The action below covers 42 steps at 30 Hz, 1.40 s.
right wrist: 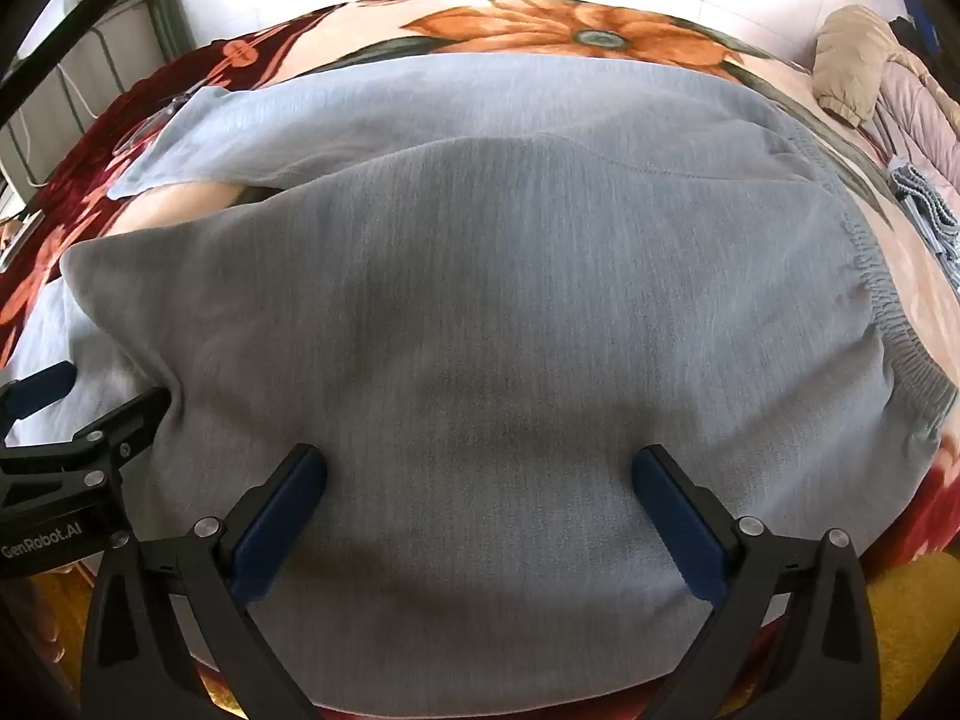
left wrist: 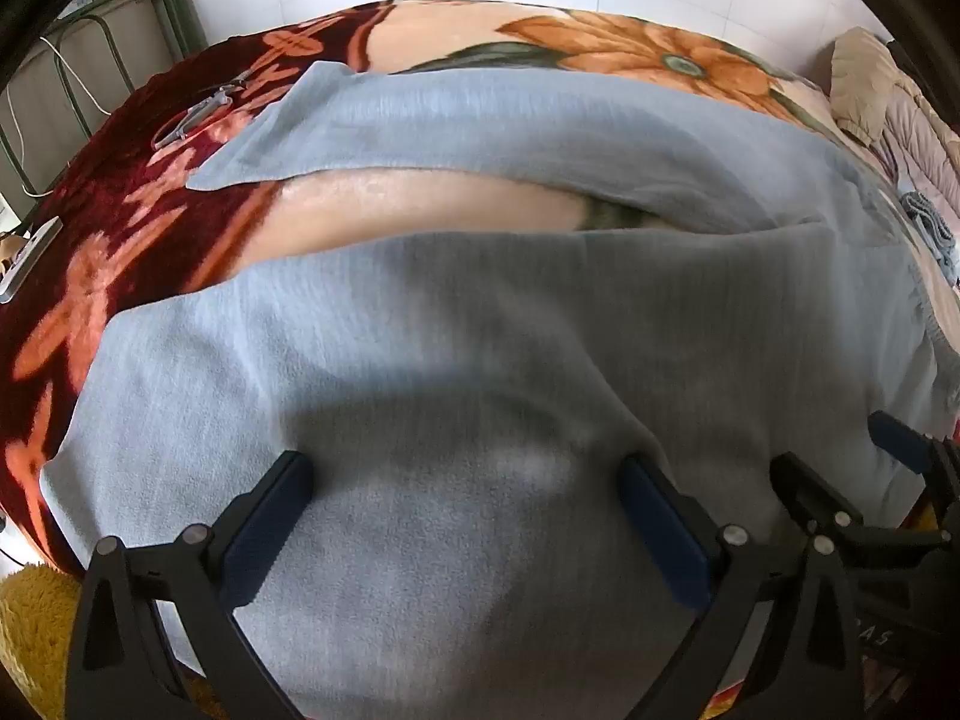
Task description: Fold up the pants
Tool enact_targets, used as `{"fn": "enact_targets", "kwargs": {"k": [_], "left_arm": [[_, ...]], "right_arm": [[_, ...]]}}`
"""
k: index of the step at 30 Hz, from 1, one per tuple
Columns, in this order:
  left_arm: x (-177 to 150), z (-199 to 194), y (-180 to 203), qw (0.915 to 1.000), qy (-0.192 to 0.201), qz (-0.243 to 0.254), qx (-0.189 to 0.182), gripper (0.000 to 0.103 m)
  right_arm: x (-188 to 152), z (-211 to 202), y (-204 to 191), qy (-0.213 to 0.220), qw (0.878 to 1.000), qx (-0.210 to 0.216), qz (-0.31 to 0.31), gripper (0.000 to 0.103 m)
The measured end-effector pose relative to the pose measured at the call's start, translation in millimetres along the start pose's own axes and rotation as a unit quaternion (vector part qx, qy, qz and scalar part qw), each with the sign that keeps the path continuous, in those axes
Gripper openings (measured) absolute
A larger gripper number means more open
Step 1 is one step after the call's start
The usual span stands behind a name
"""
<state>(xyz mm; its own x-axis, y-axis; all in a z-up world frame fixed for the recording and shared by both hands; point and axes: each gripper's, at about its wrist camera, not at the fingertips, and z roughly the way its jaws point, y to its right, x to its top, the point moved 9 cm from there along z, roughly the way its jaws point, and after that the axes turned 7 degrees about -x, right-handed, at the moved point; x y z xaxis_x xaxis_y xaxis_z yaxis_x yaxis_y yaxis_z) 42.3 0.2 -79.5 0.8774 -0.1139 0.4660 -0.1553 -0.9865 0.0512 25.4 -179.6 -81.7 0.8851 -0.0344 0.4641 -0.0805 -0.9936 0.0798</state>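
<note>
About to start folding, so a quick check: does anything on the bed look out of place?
The grey pants lie flat, legs splayed apart. One oddity: small scissors rest on the floral blanket beside the far leg's cuff.

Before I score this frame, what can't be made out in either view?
- Near hem of the grey pants: both views, hidden behind the left gripper and right gripper frames.
- Metal thing on the blanket: left wrist view, too small to identify.
- Bed edge: cut off by the fisheye rim.
</note>
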Motion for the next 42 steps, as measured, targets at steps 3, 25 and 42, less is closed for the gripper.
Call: {"fn": "enact_targets", "kwargs": {"k": [3,25,42], "left_arm": [[0.2,-0.1,0.6,1.0,0.001,0.0,-0.001,0.103],[4.3,-1.4,1.5,1.0,0.005,-0.004,-0.005,0.103],[4.3,-2.6,3.3,0.9999,0.01,0.0,-0.003,0.103]], "right_arm": [[-0.1,0.2,-0.7,0.0,1.0,0.0,0.0,0.103],[0.9,1.4,-0.8,-0.001,1.0,-0.001,0.001,0.103],[0.0,1.4,1.0,-0.002,1.0,-0.002,0.004,0.103]]}}
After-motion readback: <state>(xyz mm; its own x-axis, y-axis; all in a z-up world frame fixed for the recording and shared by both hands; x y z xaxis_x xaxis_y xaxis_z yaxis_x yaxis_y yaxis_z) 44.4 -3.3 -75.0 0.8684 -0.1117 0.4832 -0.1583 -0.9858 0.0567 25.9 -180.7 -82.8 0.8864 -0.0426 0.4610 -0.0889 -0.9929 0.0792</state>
